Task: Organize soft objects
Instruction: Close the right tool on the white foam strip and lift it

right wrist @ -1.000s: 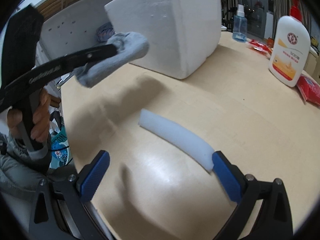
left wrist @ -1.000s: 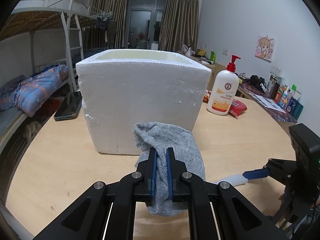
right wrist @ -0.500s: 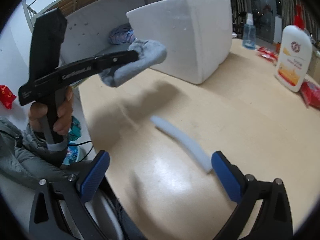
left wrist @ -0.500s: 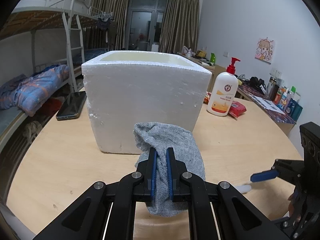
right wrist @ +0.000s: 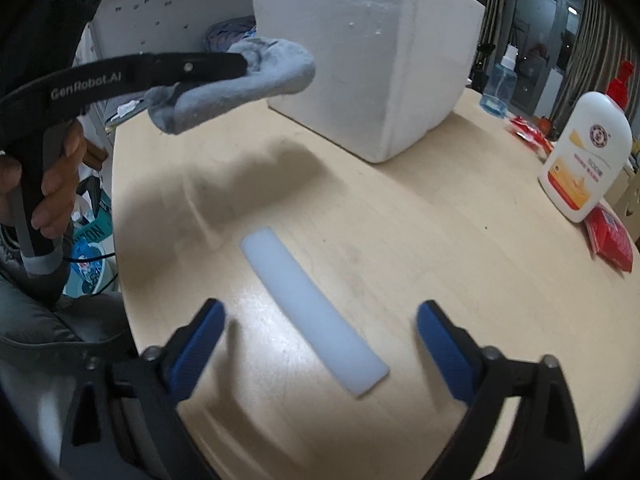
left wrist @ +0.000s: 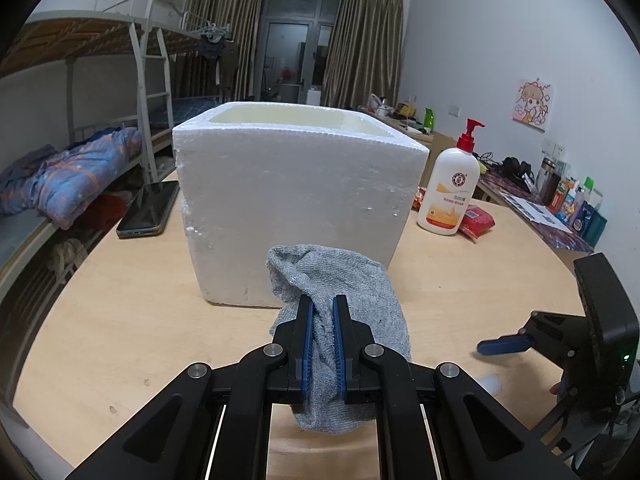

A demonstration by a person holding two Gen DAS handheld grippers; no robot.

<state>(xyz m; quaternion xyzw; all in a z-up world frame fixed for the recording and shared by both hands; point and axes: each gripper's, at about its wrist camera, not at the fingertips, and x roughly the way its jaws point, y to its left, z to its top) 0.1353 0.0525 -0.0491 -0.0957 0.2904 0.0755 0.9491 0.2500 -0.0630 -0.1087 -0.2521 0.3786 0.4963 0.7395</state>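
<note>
"GenRobot.AI" stands in pale letters along the black side of the left gripper (right wrist: 244,65), seen from the right wrist camera. The white pump bottle (left wrist: 449,192) carries a round red emblem and "500" beneath it (the rest of its print is too small to read).

Wooden table (left wrist: 120,320) with foam box (left wrist: 296,200), phone (left wrist: 149,209), lotion bottle (left wrist: 449,192), foam strip (right wrist: 312,320).
</note>
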